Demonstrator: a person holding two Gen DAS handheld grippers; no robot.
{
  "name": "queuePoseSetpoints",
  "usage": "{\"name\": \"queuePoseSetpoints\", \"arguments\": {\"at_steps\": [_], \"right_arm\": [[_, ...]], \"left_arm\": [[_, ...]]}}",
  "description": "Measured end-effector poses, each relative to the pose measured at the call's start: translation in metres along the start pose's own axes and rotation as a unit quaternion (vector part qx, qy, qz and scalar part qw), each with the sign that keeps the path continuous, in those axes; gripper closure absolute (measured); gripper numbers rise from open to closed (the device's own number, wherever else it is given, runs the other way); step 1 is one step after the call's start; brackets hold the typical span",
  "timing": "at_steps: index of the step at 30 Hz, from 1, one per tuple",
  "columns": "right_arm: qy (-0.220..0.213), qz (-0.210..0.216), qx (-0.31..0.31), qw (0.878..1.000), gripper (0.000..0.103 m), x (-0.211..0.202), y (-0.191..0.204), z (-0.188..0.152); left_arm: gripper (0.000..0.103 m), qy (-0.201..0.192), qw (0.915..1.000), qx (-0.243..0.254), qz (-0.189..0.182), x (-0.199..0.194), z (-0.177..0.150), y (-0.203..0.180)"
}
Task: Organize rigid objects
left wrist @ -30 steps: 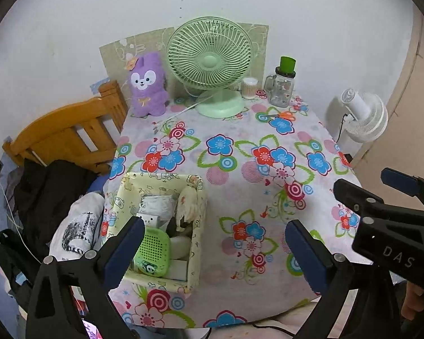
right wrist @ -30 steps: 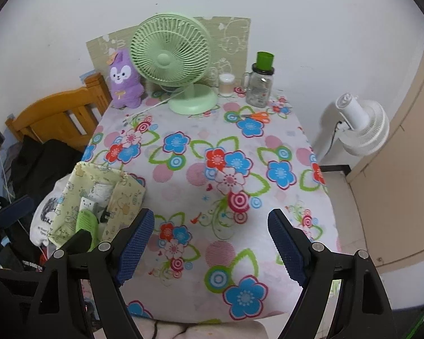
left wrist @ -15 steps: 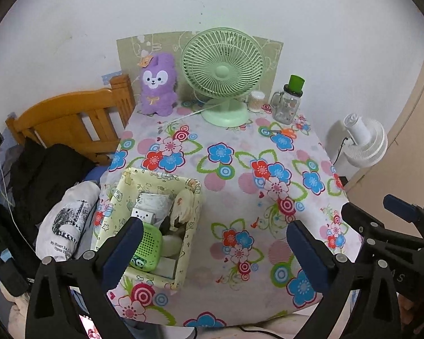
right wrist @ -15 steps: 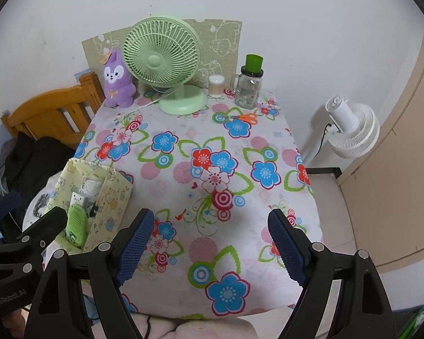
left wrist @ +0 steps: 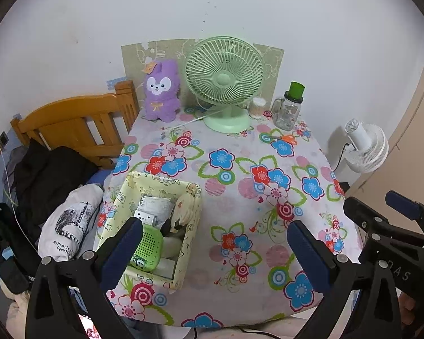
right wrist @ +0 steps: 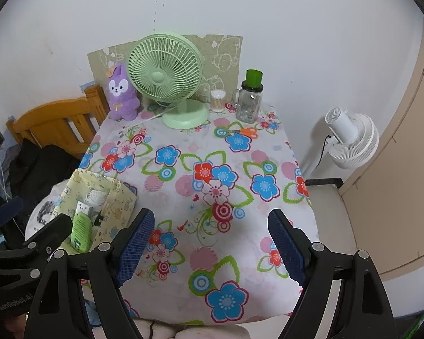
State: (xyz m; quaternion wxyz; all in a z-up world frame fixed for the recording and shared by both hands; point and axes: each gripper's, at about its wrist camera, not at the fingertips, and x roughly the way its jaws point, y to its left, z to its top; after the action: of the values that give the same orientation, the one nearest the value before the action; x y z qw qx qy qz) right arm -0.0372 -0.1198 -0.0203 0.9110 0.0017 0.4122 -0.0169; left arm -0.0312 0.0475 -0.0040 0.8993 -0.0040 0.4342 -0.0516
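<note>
Middle and right of the counter point(left wrist: 240, 169) are bare floral cloth, an open path from the near edge to the back row. Left near corner is blocked by the fabric basket point(left wrist: 193, 226), packed with items. The back edge is lined by the purple plush point(left wrist: 161, 90), green fan point(left wrist: 224, 79), cotton swab jar point(left wrist: 257, 107) and glass jug point(left wrist: 289, 110). Orange scissors point(left wrist: 285, 139) lie just in front of the jug. Wooden bed frame point(left wrist: 79, 124) flanks the left side, white floor fan point(left wrist: 364, 147) the right.
</note>
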Motion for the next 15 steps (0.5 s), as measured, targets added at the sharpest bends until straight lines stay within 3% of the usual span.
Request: {"name": "queuePoseSetpoints", "arguments": {"at_steps": [15], "right_arm": [[0.009, 0.007, 0.006, 1.0, 0.018, 0.002, 0.0042, 0.0002]], "left_arm": [[0.0, 0.003, 1.0, 0.004, 0.007, -0.004, -0.0019, -0.0006]]}}
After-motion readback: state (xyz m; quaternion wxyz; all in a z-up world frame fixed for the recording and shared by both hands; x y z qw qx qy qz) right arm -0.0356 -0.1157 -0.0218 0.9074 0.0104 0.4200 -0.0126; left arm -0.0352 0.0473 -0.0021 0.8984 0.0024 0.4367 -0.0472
